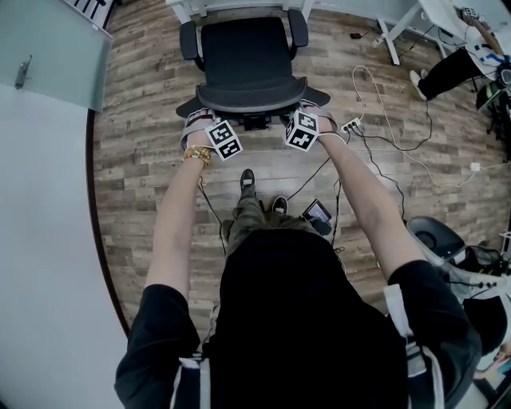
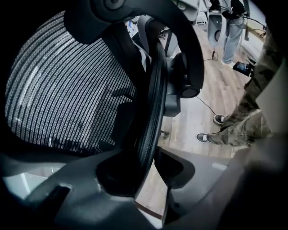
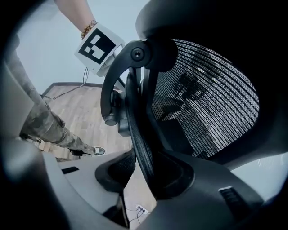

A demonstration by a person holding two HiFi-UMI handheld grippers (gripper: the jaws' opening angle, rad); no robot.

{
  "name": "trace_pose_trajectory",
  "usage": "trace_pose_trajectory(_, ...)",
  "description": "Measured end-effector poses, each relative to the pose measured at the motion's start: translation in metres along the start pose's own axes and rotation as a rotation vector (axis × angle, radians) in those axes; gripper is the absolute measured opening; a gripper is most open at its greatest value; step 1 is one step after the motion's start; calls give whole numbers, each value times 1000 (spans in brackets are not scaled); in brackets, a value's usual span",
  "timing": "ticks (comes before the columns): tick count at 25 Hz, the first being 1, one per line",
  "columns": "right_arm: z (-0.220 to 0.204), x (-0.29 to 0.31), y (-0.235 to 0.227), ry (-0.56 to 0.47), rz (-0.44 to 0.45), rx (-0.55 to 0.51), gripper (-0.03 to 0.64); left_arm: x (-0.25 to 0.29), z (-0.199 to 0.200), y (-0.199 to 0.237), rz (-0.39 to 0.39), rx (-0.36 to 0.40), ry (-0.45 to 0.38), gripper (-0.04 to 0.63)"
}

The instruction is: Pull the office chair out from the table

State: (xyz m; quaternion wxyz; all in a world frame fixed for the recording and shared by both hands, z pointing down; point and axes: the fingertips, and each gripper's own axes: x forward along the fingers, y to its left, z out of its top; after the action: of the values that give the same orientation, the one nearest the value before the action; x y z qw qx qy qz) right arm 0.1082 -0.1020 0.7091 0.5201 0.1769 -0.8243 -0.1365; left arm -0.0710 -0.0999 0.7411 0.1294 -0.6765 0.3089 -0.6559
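Because your left gripper [image 1: 196, 120] and right gripper [image 1: 312, 110] each clamp the backrest rim [image 1: 243, 102] near its corners, the office chair [image 1: 242, 60], just off the near edge of the table [image 1: 239, 6], should roll toward you squarely.

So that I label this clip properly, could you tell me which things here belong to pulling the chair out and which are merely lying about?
Job in hand: office chair, its backrest gripped by left tongs and right tongs; white table.
Lying about: power strip, floor cables, dark handheld device by the feet, second chair at lower right.
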Motion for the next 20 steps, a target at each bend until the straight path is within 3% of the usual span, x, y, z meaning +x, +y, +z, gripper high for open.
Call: trace_pose_trajectory(20, -36, -37, 45, -35, -19, -44, 120, -35, 22, -61, 2, 20, 54, 140)
